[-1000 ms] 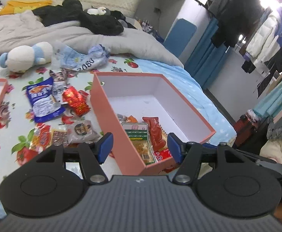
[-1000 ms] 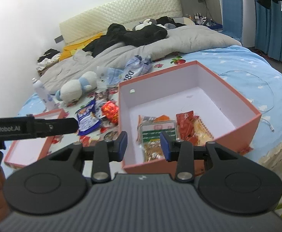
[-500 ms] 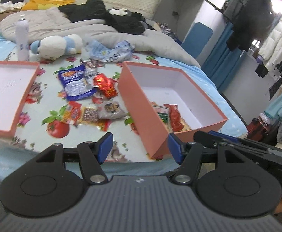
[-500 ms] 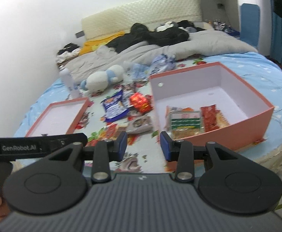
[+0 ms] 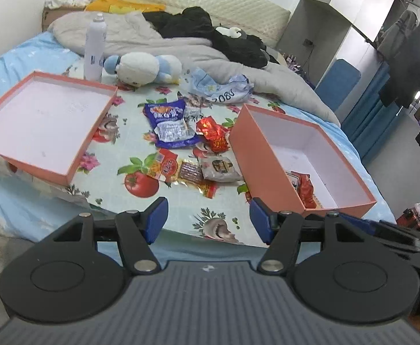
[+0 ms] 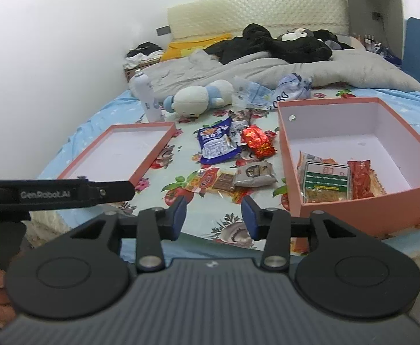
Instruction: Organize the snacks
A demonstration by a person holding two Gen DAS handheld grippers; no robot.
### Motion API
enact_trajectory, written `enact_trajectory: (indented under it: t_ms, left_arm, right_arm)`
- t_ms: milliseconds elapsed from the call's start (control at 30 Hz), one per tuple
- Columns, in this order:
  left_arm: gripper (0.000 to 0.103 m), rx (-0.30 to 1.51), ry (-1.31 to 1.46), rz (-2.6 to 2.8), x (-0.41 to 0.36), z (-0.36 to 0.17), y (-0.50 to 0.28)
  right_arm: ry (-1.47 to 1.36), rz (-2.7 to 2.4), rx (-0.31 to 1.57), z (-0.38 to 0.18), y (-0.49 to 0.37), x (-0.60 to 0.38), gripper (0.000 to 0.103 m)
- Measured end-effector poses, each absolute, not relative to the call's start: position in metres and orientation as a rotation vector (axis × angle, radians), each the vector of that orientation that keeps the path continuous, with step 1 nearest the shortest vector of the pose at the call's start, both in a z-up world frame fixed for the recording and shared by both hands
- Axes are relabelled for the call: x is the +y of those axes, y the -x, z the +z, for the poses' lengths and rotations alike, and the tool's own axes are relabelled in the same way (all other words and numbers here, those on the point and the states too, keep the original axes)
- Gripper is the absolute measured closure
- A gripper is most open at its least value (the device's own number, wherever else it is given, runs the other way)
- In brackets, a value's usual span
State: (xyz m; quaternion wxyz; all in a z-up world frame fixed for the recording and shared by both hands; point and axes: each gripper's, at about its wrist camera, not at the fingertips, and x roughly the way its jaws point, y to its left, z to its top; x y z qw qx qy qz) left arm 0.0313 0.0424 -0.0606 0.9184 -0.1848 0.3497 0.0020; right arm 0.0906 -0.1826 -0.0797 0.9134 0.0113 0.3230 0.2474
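"GenRobot.AI" stands in pale letters on the black arm of the left claw [image 6: 51, 194] at the left edge of the right wrist view. "2080" reads on the crumpled white and blue bag [image 5: 224, 93] at the far side of the bed. Print on the blue snack packet [image 5: 171, 125] and the other wrappers is too small to read.

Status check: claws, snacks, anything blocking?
Left claw open, empty. Right claw open, empty, just widened. Few snacks in deep box; loose snack pile on bed. Path clear.
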Motion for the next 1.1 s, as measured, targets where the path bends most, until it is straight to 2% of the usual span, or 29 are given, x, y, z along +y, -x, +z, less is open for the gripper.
enact_trajectory:
  t_ms: [233, 333, 533, 633, 933, 967, 1000, 1100]
  left_arm:
    - [0.035, 0.772, 0.422, 0.013, 0.047, -0.079, -0.048]
    - [0.026, 0.783, 0.452, 0.015, 0.056, -0.086, -0.06]
    - [0.025, 0.821, 0.47, 0.024, 0.074, -0.101, -0.102]
    - [0.02, 0.85, 0.461, 0.031, 0.081, -0.11, -0.129]
    - [0.014, 0.924, 0.449, 0.052, 0.104, -0.144, -0.215]
    - [0.014, 0.936, 0.443, 0.053, 0.106, -0.148, -0.225]
    - [0.014, 0.948, 0.437, 0.052, 0.108, -0.152, -0.235]
    - [0.013, 0.976, 0.441, 0.048, 0.115, -0.167, -0.263]
  right_arm:
    - [-0.007, 0.522, 0.729, -0.093, -0.102, -0.171, 0.058]
    - [-0.007, 0.526, 0.752, -0.098, -0.109, -0.164, 0.058]
    - [0.01, 0.508, 0.782, -0.109, -0.135, -0.151, 0.058]
    - [0.004, 0.489, 0.785, -0.113, -0.152, -0.148, 0.057]
    - [0.011, 0.477, 0.84, -0.138, -0.206, -0.126, 0.033]
    - [0.015, 0.477, 0.85, -0.143, -0.213, -0.123, 0.026]
    - [0.016, 0.477, 0.859, -0.147, -0.219, -0.12, 0.023]
    - [0.035, 0.473, 0.876, -0.159, -0.235, -0.112, 0.023]
